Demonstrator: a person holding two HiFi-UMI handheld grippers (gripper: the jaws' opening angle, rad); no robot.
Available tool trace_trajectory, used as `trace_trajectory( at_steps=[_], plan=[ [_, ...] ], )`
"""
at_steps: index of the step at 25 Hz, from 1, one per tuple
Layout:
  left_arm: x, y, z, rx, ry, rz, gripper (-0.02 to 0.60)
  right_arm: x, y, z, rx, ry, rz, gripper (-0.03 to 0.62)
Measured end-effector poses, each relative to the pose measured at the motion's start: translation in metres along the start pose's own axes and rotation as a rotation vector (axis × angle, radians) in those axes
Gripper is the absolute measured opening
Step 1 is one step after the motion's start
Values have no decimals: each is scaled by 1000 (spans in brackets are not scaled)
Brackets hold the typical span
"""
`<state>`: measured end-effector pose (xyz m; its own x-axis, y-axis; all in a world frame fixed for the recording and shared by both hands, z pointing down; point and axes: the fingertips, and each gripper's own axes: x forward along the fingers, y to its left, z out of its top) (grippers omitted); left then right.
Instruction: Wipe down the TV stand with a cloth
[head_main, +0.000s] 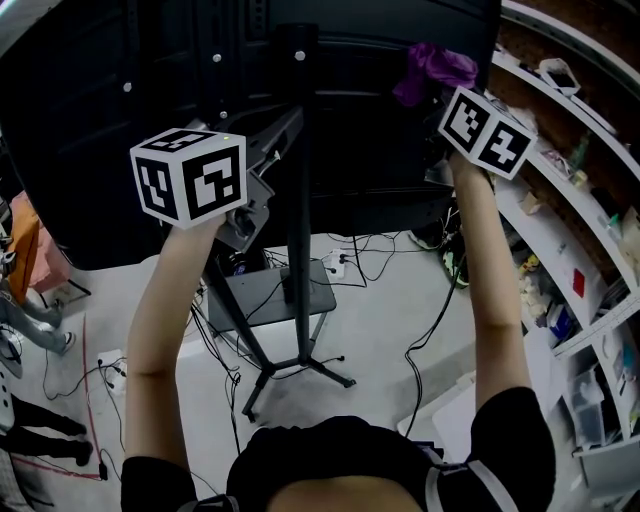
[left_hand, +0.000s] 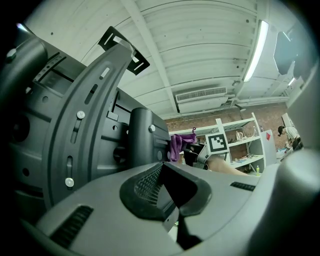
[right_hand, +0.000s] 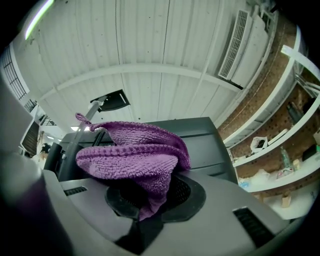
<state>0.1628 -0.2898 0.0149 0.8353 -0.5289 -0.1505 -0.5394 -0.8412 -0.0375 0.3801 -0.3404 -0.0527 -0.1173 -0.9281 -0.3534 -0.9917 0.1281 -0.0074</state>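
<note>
**Head view:** the right gripper (head_main: 438, 108) lifts the cloth (head_main: 436, 68) to the right of the post (head_main: 300, 170). The left gripper (head_main: 240, 222) is to the post's left.

**Left gripper view:** its jaws are closed and empty.

**Right gripper view:** its jaws pinch the cloth.

The step is probably positioning to wipe. Next, press the cloth onto the stand.

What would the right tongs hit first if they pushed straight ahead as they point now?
The right tongs, shut on the purple cloth, would likely press it onto the TV's dark back panel just beyond; depth is unclear.
</note>
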Motion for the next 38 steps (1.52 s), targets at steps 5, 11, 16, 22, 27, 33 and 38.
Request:
trace_trajectory(
  at_steps=[5,11,16,22,27,33,38],
  plan=[
    [0,2,-1,0,2,4,6,-6,-34,0,35,-5,-68,64],
    [-2,1,2,-4,-2,2,6,-16,-41,-8,79,-2,-85,64],
    [-11,3,1,-3,-1,9,6,-34,-5,-4,106,-43,1,64],
    [-26,11,0,-11,-3,42,6,-40,62,-11,163,-47,167,64],
    [-43,26,-1,-11,1,84,6,-22,105,-41,166,21,248,64],
    [-62,40,0,-7,0,128,6,-6,135,-64,155,50,273,64],
    [-62,43,-2,4,15,130,6,-4,138,-62,130,21,266,64]
  ],
)
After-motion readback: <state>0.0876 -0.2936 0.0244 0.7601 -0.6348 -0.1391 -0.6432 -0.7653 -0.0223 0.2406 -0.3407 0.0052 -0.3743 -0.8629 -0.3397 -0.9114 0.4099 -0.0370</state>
